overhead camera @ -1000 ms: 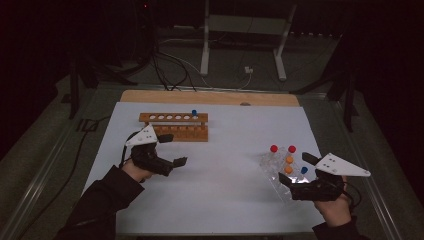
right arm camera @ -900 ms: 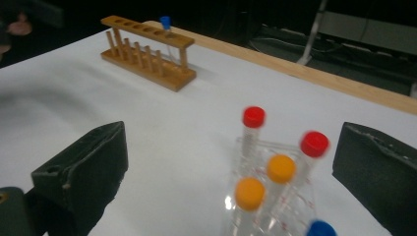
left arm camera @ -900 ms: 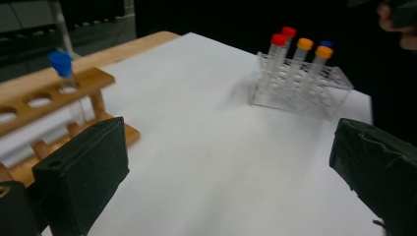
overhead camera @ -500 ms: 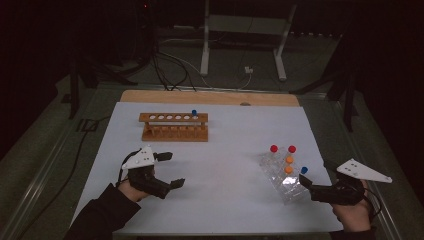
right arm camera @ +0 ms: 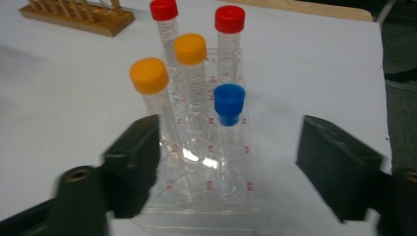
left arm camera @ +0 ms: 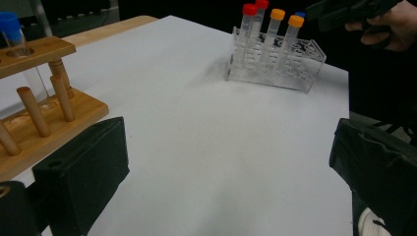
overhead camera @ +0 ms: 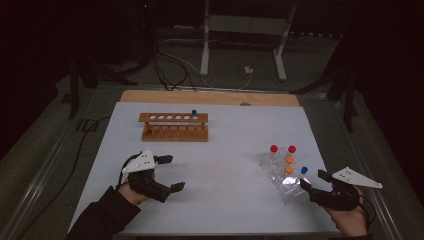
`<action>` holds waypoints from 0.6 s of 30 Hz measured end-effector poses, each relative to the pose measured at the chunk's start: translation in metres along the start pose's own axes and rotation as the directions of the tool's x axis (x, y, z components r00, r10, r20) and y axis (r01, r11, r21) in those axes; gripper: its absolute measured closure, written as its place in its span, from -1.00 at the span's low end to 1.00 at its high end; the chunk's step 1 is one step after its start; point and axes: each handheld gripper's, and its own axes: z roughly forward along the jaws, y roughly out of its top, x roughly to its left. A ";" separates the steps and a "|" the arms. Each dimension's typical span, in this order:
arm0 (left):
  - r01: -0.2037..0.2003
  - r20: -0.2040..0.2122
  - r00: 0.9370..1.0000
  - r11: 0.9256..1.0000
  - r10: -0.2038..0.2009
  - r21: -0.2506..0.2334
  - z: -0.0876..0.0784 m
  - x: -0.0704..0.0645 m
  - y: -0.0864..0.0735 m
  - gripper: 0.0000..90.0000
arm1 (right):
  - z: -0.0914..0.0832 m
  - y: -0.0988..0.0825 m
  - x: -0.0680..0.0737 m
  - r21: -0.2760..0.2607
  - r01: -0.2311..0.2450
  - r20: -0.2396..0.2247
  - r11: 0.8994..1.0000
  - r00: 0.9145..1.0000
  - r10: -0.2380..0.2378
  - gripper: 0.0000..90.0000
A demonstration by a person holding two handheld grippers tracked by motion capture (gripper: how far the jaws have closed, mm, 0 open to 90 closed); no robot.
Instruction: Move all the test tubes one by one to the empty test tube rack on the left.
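Observation:
A clear plastic rack (overhead camera: pixel 281 186) at the right holds two red-capped tubes (overhead camera: pixel 273 149), two orange-capped tubes (overhead camera: pixel 289 160) and a blue-capped tube (overhead camera: pixel 304 170). My right gripper (overhead camera: pixel 312 180) sits low at the rack's near corner. Its jaws have just been closing, and they stand either side of the blue-capped tube (right arm camera: pixel 229 105) with gaps on both sides, not pressing it. My left gripper (overhead camera: pixel 175 173) rests open near the table's front left, nothing between its jaws. A wooden rack (overhead camera: pixel 174 131) holds one blue-capped tube (overhead camera: pixel 194 114).
The white table sheet (overhead camera: pixel 225 165) lies bare between the two racks. A strip of wooden board (overhead camera: pixel 210 97) shows along the far edge, with stand legs and cables on the floor beyond. The right edge of the sheet runs close beside my right hand (overhead camera: pixel 350 217).
My right gripper has dropped and moved up to the clear rack, its jaws narrowing around the blue-capped tube. My left gripper sank toward the front of the table, then stayed put.

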 end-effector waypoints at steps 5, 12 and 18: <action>0.007 -0.004 1.000 1.000 -0.007 -0.003 0.001 0.001 -0.001 -0.95 | 0.009 -0.001 0.002 0.031 -0.002 0.015 1.000 1.000 0.002 0.05; 0.008 -0.009 1.000 1.000 -0.008 -0.001 0.001 0.003 -0.001 -0.95 | 0.020 0.001 0.005 0.077 0.014 0.058 0.997 0.998 -0.018 0.44; 0.011 -0.009 1.000 1.000 -0.011 -0.002 0.001 0.004 -0.001 -0.95 | 0.026 0.002 0.009 0.108 0.046 0.076 0.993 0.996 -0.054 0.64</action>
